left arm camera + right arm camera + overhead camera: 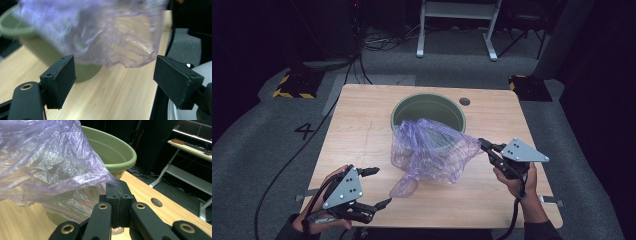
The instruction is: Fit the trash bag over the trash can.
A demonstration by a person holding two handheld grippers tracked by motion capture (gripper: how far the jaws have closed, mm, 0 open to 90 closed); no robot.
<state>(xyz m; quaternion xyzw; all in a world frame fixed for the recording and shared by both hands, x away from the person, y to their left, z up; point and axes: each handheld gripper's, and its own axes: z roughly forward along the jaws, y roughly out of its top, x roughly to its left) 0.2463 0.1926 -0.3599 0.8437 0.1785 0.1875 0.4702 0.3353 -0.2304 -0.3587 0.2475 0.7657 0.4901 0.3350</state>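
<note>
Dark floor and equipment stands ring a pale wooden worktop [362,135] where a green bucket [428,111] stands toward the far edge. A thin purple plastic bag [432,150] lies draped over the bucket's near rim and spills down onto the wood in front of it. The right gripper [483,144] has its jaws pressed together on one edge of the bag, probably to hold that side up and taut so the mouth can be spread. The left gripper [379,187] hangs near the bag's loose lower corner with its jaws wide apart and nothing between them, seemingly lined up to catch the opposite edge and pull the bag open over the bucket.
</note>
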